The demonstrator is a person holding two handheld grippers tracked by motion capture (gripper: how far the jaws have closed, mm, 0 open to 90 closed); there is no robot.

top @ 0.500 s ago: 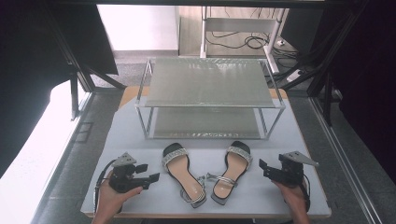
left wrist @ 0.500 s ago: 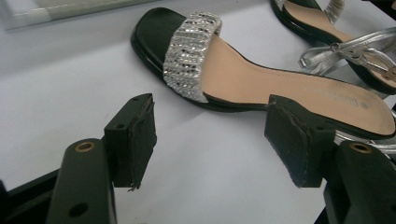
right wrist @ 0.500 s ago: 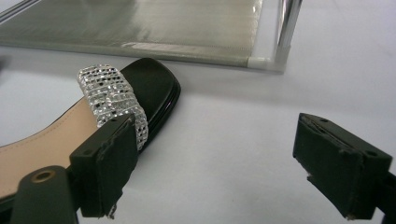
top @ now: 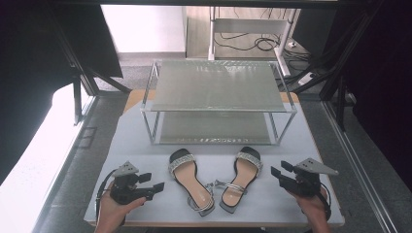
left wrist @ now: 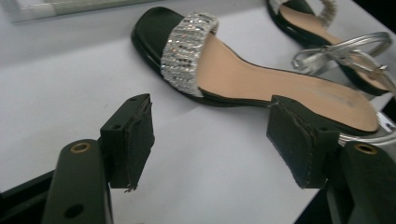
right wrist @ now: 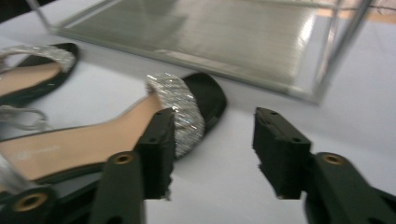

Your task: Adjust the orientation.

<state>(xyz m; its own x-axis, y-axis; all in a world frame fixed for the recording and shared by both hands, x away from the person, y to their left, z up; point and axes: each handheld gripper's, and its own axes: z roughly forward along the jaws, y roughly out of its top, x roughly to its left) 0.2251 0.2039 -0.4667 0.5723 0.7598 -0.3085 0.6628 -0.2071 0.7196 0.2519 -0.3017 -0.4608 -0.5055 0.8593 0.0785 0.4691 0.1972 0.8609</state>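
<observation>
On near desk (top: 145,145): two sandals, left sandal (top: 190,180) and right sandal (top: 240,177), heels converging, before shelf rack (top: 218,102). Left tongs (top: 151,183), right tongs (top: 278,174) now slightly nearer than half-second earlier, both apart, empty; grasp not begun.

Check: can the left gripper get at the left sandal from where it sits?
Probably yes. The left gripper sits beside the left sandal, jaws open and empty, with bare table between them.
</observation>
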